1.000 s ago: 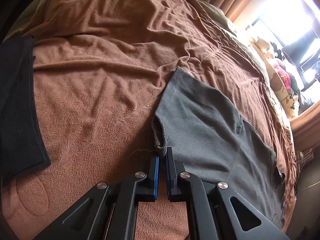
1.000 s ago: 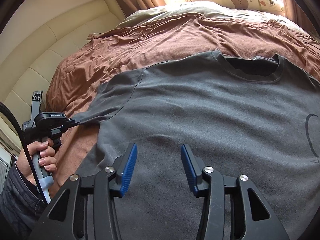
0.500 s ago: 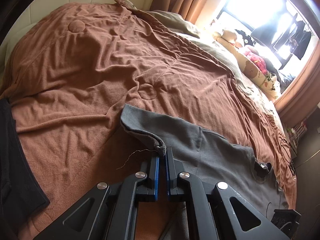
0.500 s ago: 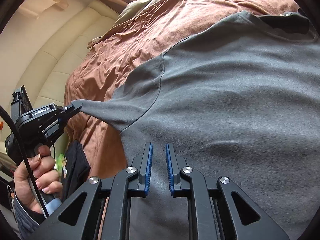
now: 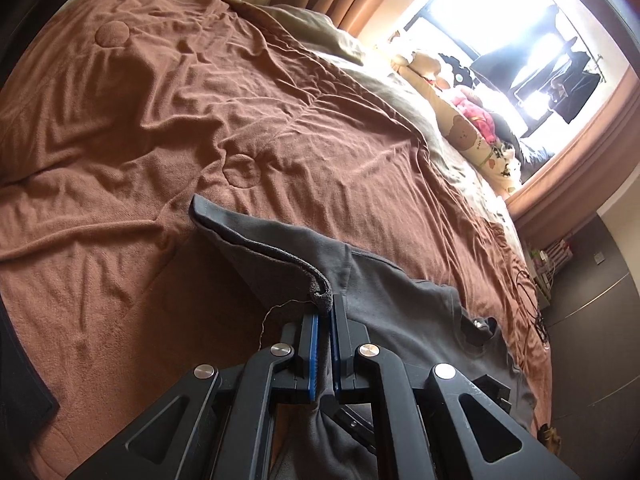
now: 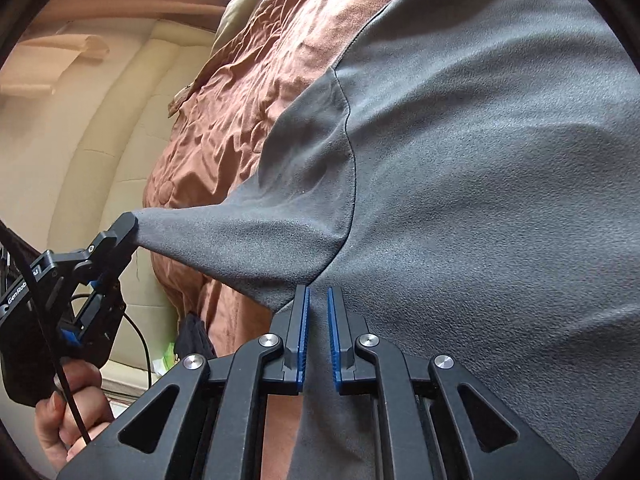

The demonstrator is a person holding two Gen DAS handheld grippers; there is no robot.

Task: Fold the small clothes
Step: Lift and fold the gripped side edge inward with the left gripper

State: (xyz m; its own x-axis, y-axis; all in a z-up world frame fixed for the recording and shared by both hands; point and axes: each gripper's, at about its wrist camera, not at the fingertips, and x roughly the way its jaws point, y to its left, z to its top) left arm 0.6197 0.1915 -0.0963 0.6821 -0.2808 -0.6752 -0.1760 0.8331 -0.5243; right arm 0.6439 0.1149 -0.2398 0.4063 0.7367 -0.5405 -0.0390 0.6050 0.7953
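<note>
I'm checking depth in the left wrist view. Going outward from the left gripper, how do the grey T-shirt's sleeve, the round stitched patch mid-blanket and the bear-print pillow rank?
1. sleeve of the grey T-shirt, pinched at the left gripper.
2. round stitched patch, mid-blanket, beyond the sleeve.
3. bear-print pillow, far right by the window.

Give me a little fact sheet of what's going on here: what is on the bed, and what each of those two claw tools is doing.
surface: brown blanket on a bed
garment: grey T-shirt, spread flat
left gripper: shut on the sleeve hem, lifting it off the blanket
right gripper: jaws just closed, pinching the shirt's side just below that sleeve
sleeve: pulled taut towards the left gripper
also on the bed: dark garment at the left edge; soft toys by the window
</note>
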